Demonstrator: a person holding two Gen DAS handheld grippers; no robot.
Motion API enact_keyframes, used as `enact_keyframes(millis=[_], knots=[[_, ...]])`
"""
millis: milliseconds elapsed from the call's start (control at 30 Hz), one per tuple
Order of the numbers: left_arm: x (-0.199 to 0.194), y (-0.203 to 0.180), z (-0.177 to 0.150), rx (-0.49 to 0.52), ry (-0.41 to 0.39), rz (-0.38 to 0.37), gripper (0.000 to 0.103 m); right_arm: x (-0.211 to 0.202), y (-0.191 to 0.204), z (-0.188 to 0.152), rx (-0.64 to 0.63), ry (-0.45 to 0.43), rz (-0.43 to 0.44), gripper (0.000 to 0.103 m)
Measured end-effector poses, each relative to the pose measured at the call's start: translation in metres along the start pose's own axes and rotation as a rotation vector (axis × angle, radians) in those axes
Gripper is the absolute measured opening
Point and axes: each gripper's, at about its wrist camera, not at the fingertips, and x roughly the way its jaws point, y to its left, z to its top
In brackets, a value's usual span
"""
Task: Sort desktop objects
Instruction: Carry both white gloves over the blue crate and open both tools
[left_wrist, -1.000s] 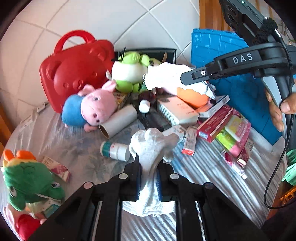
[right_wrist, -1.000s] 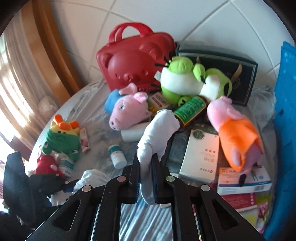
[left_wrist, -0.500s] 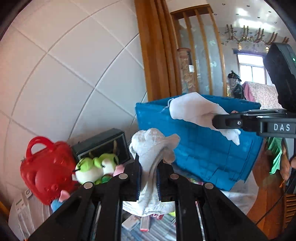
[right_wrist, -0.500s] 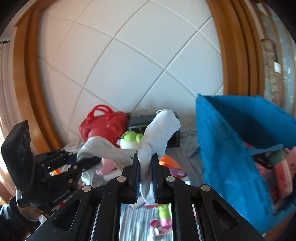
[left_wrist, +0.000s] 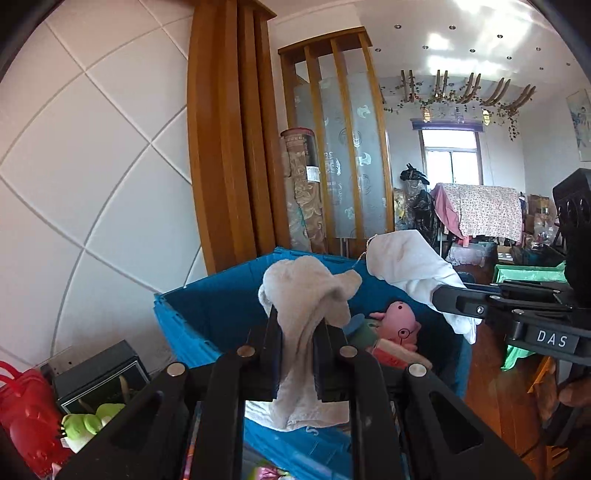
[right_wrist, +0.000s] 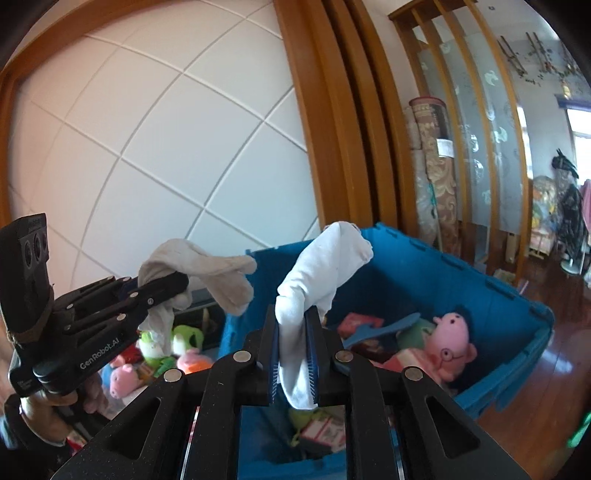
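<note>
My left gripper (left_wrist: 297, 321) is shut on a greyish white sock (left_wrist: 306, 295) and holds it up at the near rim of the blue crate (left_wrist: 207, 314). My right gripper (right_wrist: 293, 314) is shut on a whiter sock (right_wrist: 317, 269) over the same crate (right_wrist: 443, 266). Each gripper shows in the other's view: the right one (left_wrist: 436, 295) with its sock (left_wrist: 410, 258) at the right, the left one (right_wrist: 181, 284) with its sock (right_wrist: 214, 269) at the left. A pink pig plush (right_wrist: 450, 347) lies in the crate.
The crate also holds a blue flat piece (right_wrist: 384, 326) and small boxes (right_wrist: 360, 321). On the table to the left lie a red bear case (left_wrist: 22, 413), a dark box (left_wrist: 99, 376), a green plush (left_wrist: 85, 424) and pig plushes (right_wrist: 123, 376). A tiled wall and wooden frame stand behind.
Both grippers have risen from the table and swung right to the blue crate, each still holding its sock. The crate's inside is now in view.
</note>
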Motion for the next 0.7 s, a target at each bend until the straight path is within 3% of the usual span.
enact_keyframes(millis=[100, 133, 167, 200, 233, 267, 300, 500, 700], knots=[[0.029, -0.013, 0.018, 0.012, 0.02, 0.045, 0.018, 0.011, -0.028, 0.015, 0.02, -0.025, -0.032, 0.017], [0.039, -0.016, 0.024, 0.015, 0.036, 0.06, 0.022, 0.017, -0.037, 0.021, 0.023, -0.026, -0.057, 0.031], [0.048, -0.019, 0.029, 0.017, 0.053, 0.093, 0.034, 0.022, -0.046, 0.025, 0.029, -0.019, -0.081, 0.043], [0.054, -0.021, 0.034, 0.019, 0.059, 0.136, 0.049, 0.025, -0.053, 0.029, 0.04, -0.032, -0.103, 0.07], [0.058, -0.022, 0.037, 0.02, 0.054, 0.172, 0.058, 0.025, -0.06, 0.032, 0.046, -0.054, -0.115, 0.084], [0.06, -0.022, 0.041, 0.02, 0.044, 0.198, 0.072, 0.026, -0.065, 0.035, 0.049, -0.07, -0.127, 0.084], [0.06, -0.023, 0.044, 0.016, 0.032, 0.219, 0.077, 0.025, -0.068, 0.037, 0.055, -0.082, -0.132, 0.084], [0.047, -0.024, 0.048, -0.007, -0.005, 0.253, 0.078, 0.016, -0.073, 0.038, 0.063, -0.113, -0.075, 0.086], [0.035, -0.016, 0.035, -0.058, 0.008, 0.292, 0.078, 0.015, -0.068, 0.035, 0.052, -0.117, -0.022, 0.094]])
